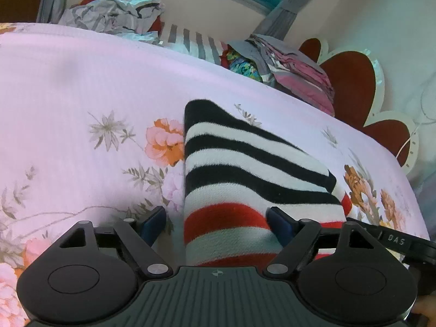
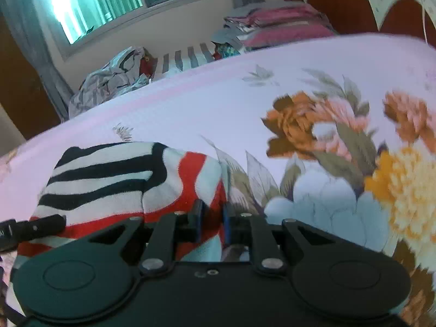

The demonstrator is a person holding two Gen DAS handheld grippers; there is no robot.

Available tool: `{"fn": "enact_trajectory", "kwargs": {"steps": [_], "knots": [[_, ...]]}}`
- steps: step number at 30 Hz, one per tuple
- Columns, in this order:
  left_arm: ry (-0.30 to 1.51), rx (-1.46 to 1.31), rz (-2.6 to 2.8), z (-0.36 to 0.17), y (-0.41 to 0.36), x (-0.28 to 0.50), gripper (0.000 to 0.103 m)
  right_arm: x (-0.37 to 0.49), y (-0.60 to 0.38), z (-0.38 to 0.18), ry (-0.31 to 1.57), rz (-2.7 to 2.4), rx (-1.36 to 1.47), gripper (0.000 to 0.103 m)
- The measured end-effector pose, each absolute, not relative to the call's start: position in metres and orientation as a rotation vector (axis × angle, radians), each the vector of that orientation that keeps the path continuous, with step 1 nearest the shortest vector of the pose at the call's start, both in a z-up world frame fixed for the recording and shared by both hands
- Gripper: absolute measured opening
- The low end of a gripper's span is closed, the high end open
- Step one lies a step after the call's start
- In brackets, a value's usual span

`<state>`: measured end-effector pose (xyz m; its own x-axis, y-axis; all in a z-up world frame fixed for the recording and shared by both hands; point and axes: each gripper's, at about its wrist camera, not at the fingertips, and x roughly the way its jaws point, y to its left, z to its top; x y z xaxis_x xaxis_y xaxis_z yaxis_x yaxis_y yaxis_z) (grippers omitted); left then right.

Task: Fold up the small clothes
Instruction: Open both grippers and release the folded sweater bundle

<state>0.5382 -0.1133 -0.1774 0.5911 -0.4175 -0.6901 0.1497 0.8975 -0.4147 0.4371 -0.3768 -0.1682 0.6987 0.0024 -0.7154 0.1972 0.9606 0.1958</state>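
1. Left tool point(image 1: 216, 223) sits low over the bed, pointing forward along it, with its fingers spread wide. The striped garment point(image 1: 245, 169) runs up between them: the right blue pad rests against the fabric, the left pad is off to the side over bare sheet.
2. Right tool point(image 2: 212, 218) is also down low and nearly level, with its fingers drawn close together and pinching the red-and-white edge of that same garment.
3. The garment is a fuzzy black, white and red striped piece lying on the floral bedsheet point(image 1: 81, 87), bunched up a bit at the end the right tool has.
4. In the left view the right tool's black body pokes in at the lower right edge, just beside the garment.
5. At the far side of the bed there's a crumpled grey pile point(image 1: 114, 13) and a stack of folded clothes point(image 1: 299, 70), next to the red headboard point(image 1: 351, 81).
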Motion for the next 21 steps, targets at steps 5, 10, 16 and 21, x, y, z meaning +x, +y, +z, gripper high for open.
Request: {"fn": "enact_trajectory", "kwargs": {"steps": [5,10,16,21], "knots": [[0.837,-0.326,-0.312,-0.164,-0.112,0.546,0.081,0.439,-0.376,-0.138,0.696,-0.108,0.291,0.026],[0.872,-0.316,-0.279,-0.169,-0.118,0.561,0.081,0.462,-0.354,-0.137,0.714,-0.04,0.222,0.037],[0.908,-0.282,-0.269,-0.176,-0.125,0.567,0.081,0.475,-0.349,-0.16,0.749,-0.101,0.128,0.037],[0.901,-0.263,-0.274,-0.179,-0.127,0.567,0.083,0.474,-0.367,-0.182,0.784,-0.148,0.106,0.04]]}}
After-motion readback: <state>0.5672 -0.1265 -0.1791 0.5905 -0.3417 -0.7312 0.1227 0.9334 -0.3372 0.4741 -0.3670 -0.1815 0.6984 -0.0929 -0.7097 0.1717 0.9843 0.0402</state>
